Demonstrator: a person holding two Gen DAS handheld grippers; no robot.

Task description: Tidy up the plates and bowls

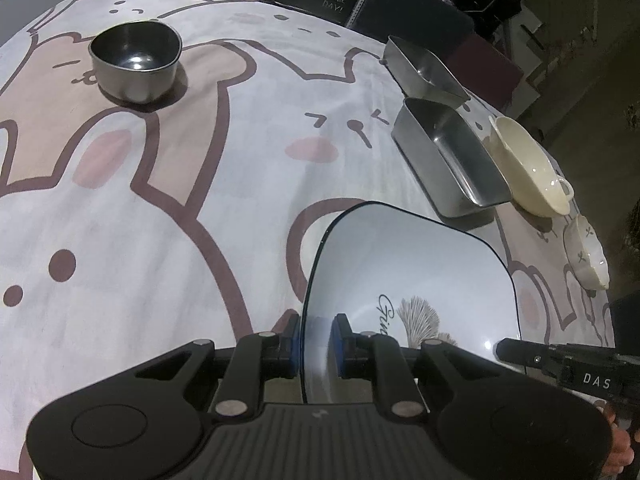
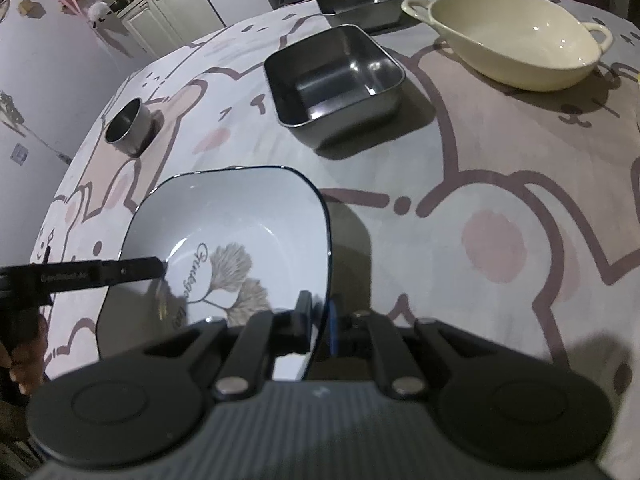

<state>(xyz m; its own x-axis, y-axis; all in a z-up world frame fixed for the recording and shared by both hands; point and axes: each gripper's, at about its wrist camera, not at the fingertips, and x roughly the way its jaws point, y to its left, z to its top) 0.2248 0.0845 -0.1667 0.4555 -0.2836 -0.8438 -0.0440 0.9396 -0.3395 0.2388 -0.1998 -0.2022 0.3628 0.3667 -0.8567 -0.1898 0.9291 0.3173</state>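
Two grippers clamp one white plate: left gripper (image 1: 316, 344) nips its left rim, right gripper (image 2: 320, 326) its right rim. Plate (image 1: 412, 276) sits just before the near steel tray (image 1: 448, 160).

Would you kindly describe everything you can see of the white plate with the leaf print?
The white plate is a glossy, ceramic-looking, rounded-square dish with a thin dark rim, upturned sides, and a brown leaf motif beside cursive lettering inside. It is held tilted over the bunny-print tablecloth, in front of the nearer steel tray. The left gripper is shut on one edge and the right gripper on the opposite edge.
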